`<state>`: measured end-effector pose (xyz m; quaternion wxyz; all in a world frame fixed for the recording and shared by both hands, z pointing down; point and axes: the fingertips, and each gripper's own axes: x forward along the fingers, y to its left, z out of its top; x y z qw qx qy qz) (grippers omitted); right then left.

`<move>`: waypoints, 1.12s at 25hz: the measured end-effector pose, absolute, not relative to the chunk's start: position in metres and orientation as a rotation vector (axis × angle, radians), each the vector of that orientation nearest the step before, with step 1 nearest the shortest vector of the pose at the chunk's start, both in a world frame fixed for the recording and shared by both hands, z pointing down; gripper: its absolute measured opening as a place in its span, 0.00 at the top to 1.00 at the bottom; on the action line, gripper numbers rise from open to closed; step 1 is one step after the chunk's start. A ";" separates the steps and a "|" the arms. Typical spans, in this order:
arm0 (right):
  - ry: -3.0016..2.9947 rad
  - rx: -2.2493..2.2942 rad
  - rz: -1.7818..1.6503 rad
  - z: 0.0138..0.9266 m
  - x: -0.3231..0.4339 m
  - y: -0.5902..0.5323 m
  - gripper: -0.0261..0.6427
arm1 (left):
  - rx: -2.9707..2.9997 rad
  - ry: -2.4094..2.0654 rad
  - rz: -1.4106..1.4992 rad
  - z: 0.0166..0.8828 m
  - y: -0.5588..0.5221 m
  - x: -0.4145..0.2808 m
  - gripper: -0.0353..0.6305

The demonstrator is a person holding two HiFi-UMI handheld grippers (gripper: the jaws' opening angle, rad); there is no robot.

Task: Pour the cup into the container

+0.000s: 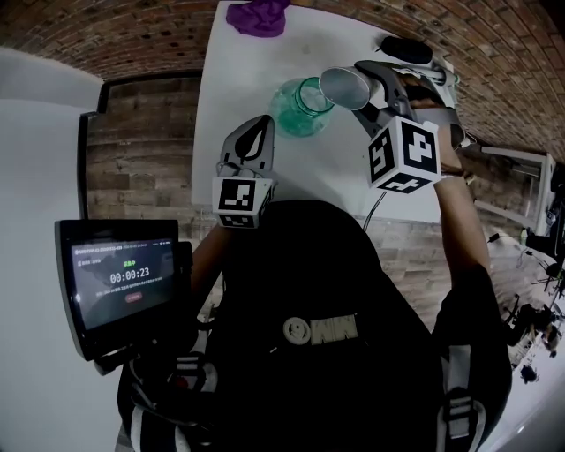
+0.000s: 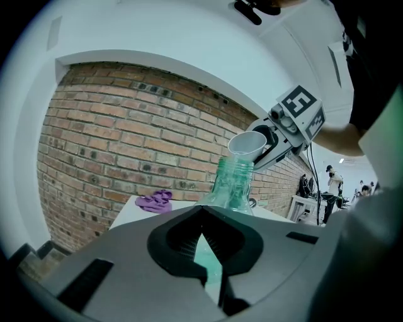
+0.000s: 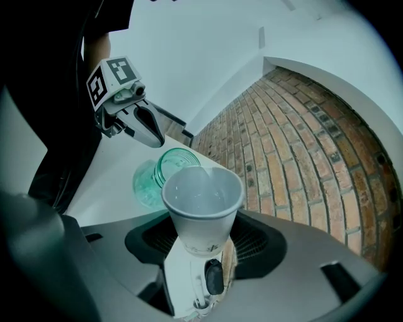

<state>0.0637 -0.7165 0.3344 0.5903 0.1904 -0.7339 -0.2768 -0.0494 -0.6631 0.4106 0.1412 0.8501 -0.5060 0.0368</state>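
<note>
The right gripper [image 1: 364, 88] is clamped on a paper cup [image 1: 343, 86], its jaws pressing the cup's lower wall. The cup is tipped toward a green glass jar [image 1: 302, 108], with its rim close above the jar's mouth; whether the two touch cannot be told. In the head view the jar stands upright on the white table [image 1: 231, 79], at 8 o'clock of the cup. The left gripper [image 1: 262, 125] sits at 7 o'clock of the jar, just beside it, its jaws together at the tips with nothing between them. A purple cloth [image 1: 258, 16] lies at 11 o'clock of the jar, well apart, by the table's far edge.
</note>
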 end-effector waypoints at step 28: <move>-1.667 0.416 -0.704 0.336 0.065 -0.718 0.58 | 2.458 -1.452 0.096 0.411 -0.663 -0.045 0.95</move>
